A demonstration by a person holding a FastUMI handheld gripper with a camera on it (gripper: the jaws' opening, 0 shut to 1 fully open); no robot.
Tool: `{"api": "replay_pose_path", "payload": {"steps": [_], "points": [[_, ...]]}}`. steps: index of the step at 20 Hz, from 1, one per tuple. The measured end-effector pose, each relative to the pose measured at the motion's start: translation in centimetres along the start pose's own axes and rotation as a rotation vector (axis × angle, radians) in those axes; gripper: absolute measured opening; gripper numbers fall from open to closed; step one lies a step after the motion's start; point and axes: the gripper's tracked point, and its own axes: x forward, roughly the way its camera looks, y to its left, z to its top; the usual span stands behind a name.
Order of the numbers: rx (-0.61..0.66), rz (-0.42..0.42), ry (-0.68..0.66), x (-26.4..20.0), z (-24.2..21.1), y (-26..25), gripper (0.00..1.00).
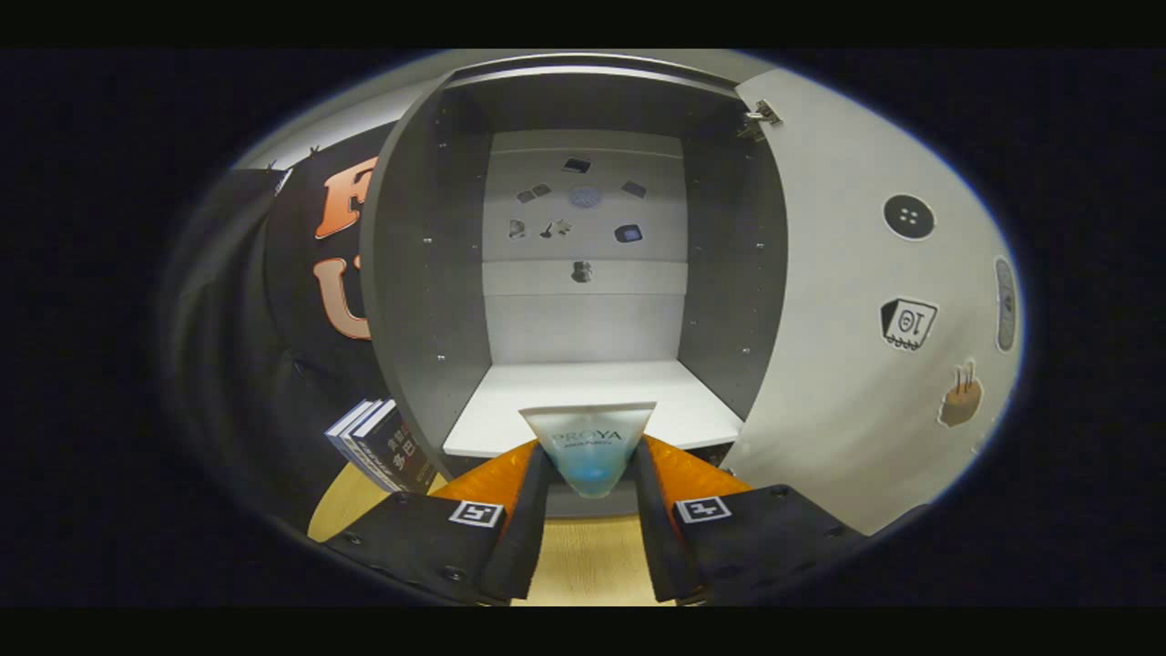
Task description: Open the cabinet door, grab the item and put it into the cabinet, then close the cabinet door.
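Gripping a translucent, blue-tinted plastic tube (590,448) between both fingers, the gripper (590,474) hovers at the front edge of the grey cabinet's white shelf (510,410). Placing is in hand: push inward, release. The white door (847,364) stands open rightward; dark books (383,445) lean left, clear of the path.

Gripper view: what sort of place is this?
Likely a staged test booth, not a home: an open cabinet with stickers inside, black cloth wall, books. The gripper holds a tube.
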Motion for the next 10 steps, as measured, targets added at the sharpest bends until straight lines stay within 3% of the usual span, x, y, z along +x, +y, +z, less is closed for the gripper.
{"api": "replay_pose_path", "payload": {"steps": [5,10], "points": [[0.017,0.031,0.037,5.0,1.4,-0.4,0.55],[0.028,0.045,0.139,9.9,-0.4,-1.5,0.55]]}}
